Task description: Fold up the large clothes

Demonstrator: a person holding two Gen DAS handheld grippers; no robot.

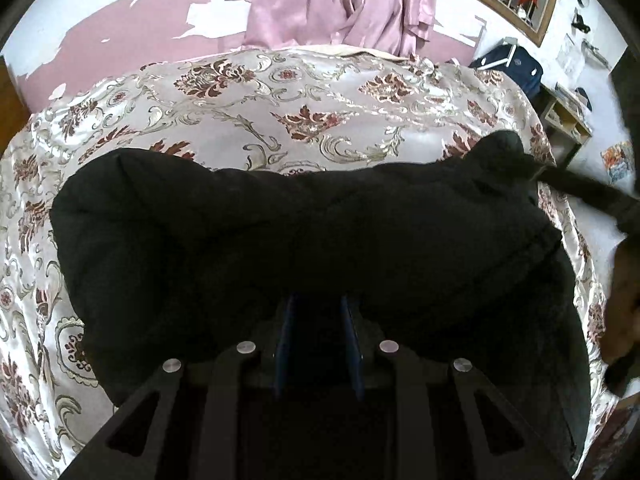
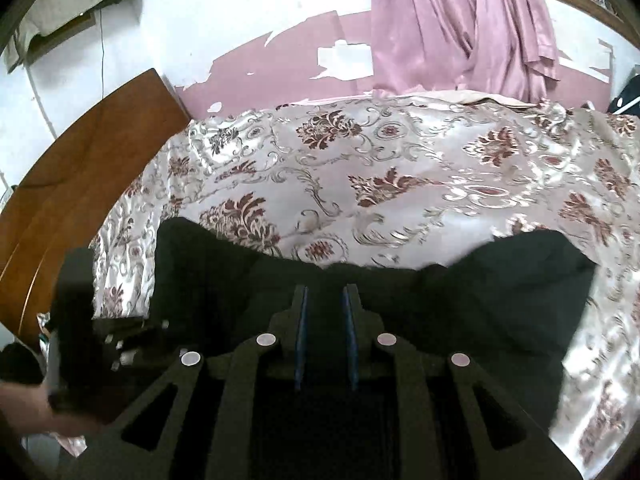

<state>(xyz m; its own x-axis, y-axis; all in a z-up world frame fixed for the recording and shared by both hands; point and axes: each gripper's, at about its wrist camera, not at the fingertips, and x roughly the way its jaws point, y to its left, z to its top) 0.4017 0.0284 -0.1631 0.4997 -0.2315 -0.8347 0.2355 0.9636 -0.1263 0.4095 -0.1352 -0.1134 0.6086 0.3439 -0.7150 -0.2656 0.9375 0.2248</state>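
a black garment point(image 1: 312, 232) lies bunched on the floral satin bedspread point(image 1: 240, 120); left gripper point(image 1: 319, 304) and right gripper point(image 2: 325, 292) hover over it, jaws slightly apart, gripping nothing

Black garment point(image 1: 304, 232) bunched, lying on bedspread point(image 1: 240, 112).

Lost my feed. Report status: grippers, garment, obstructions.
Left gripper open, nothing pinched. Right gripper open, empty. Black garment bunched on floral bedspread, fold unfinished. Nothing in the way.
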